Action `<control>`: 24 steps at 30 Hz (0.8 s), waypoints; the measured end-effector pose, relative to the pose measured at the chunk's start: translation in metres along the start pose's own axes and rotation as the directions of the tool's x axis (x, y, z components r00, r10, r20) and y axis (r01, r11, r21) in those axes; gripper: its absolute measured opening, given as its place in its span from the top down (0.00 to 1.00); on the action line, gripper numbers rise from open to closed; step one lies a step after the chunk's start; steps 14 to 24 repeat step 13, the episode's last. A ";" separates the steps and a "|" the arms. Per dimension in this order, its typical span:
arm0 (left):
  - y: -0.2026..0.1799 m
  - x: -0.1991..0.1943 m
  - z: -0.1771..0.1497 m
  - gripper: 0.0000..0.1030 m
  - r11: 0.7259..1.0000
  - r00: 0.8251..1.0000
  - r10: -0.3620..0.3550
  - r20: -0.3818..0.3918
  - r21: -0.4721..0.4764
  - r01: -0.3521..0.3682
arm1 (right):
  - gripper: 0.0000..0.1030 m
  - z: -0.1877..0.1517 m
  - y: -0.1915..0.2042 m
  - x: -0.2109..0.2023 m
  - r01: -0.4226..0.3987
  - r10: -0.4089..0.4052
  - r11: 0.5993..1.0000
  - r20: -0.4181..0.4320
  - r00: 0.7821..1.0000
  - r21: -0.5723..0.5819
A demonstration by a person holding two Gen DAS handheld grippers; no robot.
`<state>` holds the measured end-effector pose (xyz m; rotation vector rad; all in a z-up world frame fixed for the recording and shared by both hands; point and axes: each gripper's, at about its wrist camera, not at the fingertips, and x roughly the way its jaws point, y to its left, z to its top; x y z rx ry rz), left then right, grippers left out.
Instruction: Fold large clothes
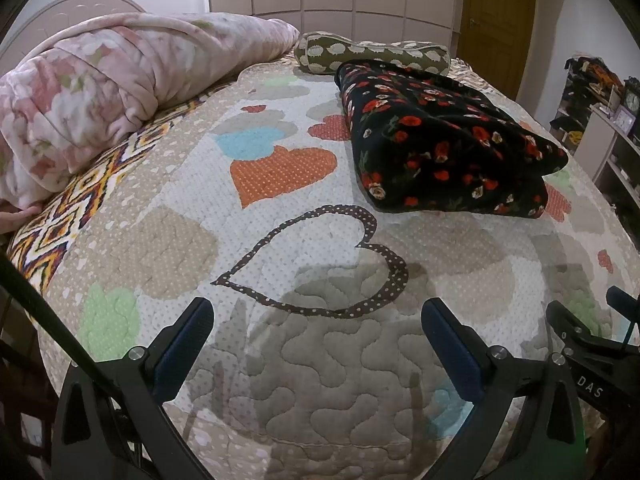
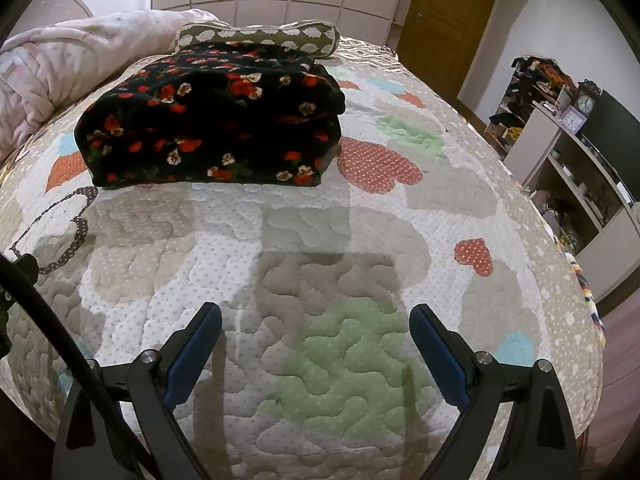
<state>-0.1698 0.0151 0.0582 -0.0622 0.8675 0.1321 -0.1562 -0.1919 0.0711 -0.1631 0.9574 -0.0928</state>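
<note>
I find the black floral garment (image 2: 212, 120) lying folded into a thick, squared bundle on the heart-patterned quilt (image 2: 340, 340), just in front of the green bolster pillow (image 2: 260, 36) and well apart from both tools. My left gripper (image 1: 316, 316) and right gripper (image 2: 316, 322) hang over bare quilt with jaws spread wide and nothing between them. The fold appears complete, though its far edge is hidden from me, so I would check alignment and press loose layers flat before calling it done.
</note>
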 end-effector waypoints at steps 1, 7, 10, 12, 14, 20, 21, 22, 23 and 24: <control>0.000 0.001 -0.001 0.00 1.000 1.000 -0.002 -0.001 0.000 0.002 | 0.06 0.000 0.000 0.000 0.000 0.000 1.000 0.000 1.000 0.000; 0.001 0.002 -0.003 0.00 1.000 1.000 -0.012 -0.001 0.001 0.012 | 0.06 -0.001 0.002 0.001 -0.001 0.001 1.000 0.000 1.000 -0.007; 0.001 0.002 -0.003 0.00 1.000 1.000 -0.012 -0.004 0.004 0.012 | 0.06 -0.001 0.003 0.002 -0.003 0.003 1.000 -0.003 1.000 -0.011; 0.002 0.002 -0.003 0.00 1.000 1.000 -0.015 -0.009 0.002 0.015 | 0.06 -0.001 0.004 0.002 -0.004 0.004 1.000 -0.004 1.000 -0.012; 0.002 0.003 -0.003 0.00 1.000 1.000 -0.017 -0.013 0.000 0.017 | 0.06 -0.001 0.004 0.001 -0.004 0.004 1.000 -0.004 1.000 -0.013; 0.002 0.003 -0.003 0.00 1.000 1.000 -0.017 -0.013 0.000 0.017 | 0.06 -0.001 0.004 0.001 -0.004 0.004 1.000 -0.004 1.000 -0.013; 0.002 0.003 -0.003 0.00 1.000 1.000 -0.017 -0.013 0.000 0.017 | 0.06 -0.001 0.004 0.001 -0.004 0.004 1.000 -0.004 1.000 -0.013; 0.002 0.003 -0.003 0.00 1.000 1.000 -0.017 -0.013 0.000 0.017 | 0.06 -0.001 0.004 0.001 -0.004 0.004 1.000 -0.004 1.000 -0.013; 0.002 0.003 -0.003 0.00 1.000 1.000 -0.017 -0.013 0.000 0.017 | 0.06 -0.001 0.004 0.001 -0.004 0.004 1.000 -0.004 1.000 -0.013; 0.002 0.003 -0.003 0.00 1.000 1.000 -0.017 -0.013 0.000 0.017 | 0.06 -0.001 0.004 0.001 -0.004 0.004 1.000 -0.004 1.000 -0.013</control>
